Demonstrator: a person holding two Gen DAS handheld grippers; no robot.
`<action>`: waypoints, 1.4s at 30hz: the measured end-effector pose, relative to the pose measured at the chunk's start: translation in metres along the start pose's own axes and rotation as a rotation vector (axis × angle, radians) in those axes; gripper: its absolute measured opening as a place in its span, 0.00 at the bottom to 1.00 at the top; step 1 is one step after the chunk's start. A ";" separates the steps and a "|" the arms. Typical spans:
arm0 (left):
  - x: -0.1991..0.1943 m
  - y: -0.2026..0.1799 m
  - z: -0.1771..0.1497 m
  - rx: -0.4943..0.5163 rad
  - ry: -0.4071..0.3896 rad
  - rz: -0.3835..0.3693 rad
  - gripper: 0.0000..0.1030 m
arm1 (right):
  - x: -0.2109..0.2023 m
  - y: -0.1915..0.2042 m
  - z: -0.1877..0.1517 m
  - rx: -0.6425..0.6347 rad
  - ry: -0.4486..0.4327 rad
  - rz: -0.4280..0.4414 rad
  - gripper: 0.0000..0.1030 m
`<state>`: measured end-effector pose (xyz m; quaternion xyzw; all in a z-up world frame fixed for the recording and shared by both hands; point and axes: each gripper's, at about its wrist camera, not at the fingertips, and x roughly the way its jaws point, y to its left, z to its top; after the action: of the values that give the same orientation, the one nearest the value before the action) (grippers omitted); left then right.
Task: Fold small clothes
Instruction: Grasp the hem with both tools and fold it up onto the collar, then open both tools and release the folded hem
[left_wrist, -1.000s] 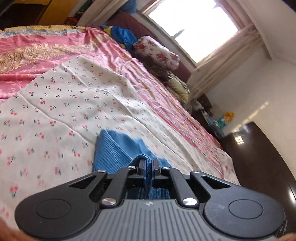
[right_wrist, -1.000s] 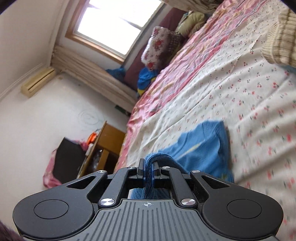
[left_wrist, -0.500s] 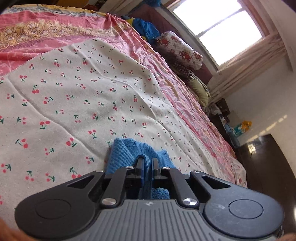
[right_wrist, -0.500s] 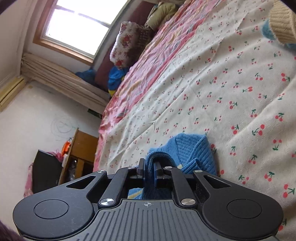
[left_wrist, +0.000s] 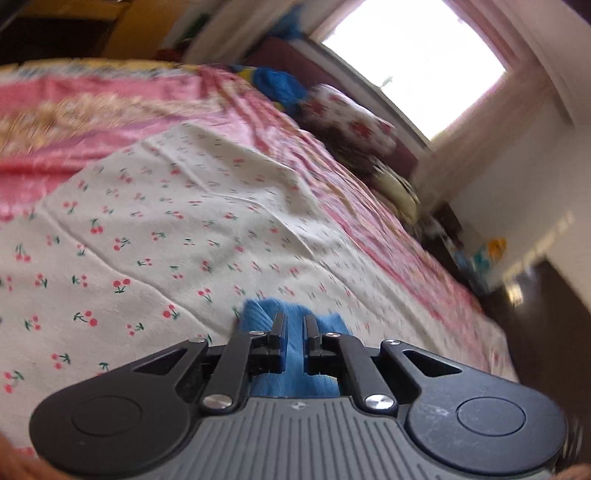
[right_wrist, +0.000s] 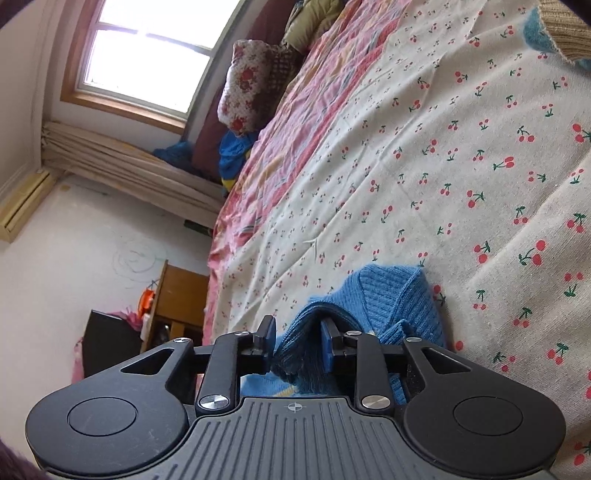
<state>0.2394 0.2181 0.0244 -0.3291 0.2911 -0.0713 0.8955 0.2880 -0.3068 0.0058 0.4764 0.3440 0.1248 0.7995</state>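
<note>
A: Report the state of each hand-held gripper, nearest item first.

B: Left hand-held gripper: jaws slightly apart with the blue rib-knit wool garment between them; whether they still bear on the cloth cannot be told. Right hand-held gripper: jaws spread, released, a raised fold of the same garment standing loose in the gap.

A: Location of the garment?

B: On the bed, lying on the cream cherry-print sheet, directly ahead at 12 o'clock in both views.

A: Handling properties?

B: Judged light, soft and limp, with a non-slip ribbed surface. It will sag between grip points. Take hold at hems or corners, pinching doubled layers.

A: Orientation?

B: Bunched. In the right view the visible part runs toward 2 o'clock; the true long axis cannot be determined.

A: Farther out?

B: A tan knit piece at 1 o'clock, well apart.
</note>
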 end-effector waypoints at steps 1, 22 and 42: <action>-0.005 -0.006 -0.005 0.052 0.011 -0.001 0.12 | -0.002 0.002 -0.002 -0.025 0.001 -0.010 0.26; 0.026 -0.064 -0.063 0.505 0.243 0.007 0.14 | 0.004 0.052 -0.103 -0.911 0.167 -0.235 0.32; 0.030 -0.057 -0.030 0.364 0.076 0.042 0.16 | 0.036 0.075 -0.081 -0.893 0.040 -0.283 0.32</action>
<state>0.2504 0.1479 0.0274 -0.1525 0.3140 -0.1166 0.9298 0.2692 -0.1946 0.0285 0.0315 0.3338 0.1595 0.9285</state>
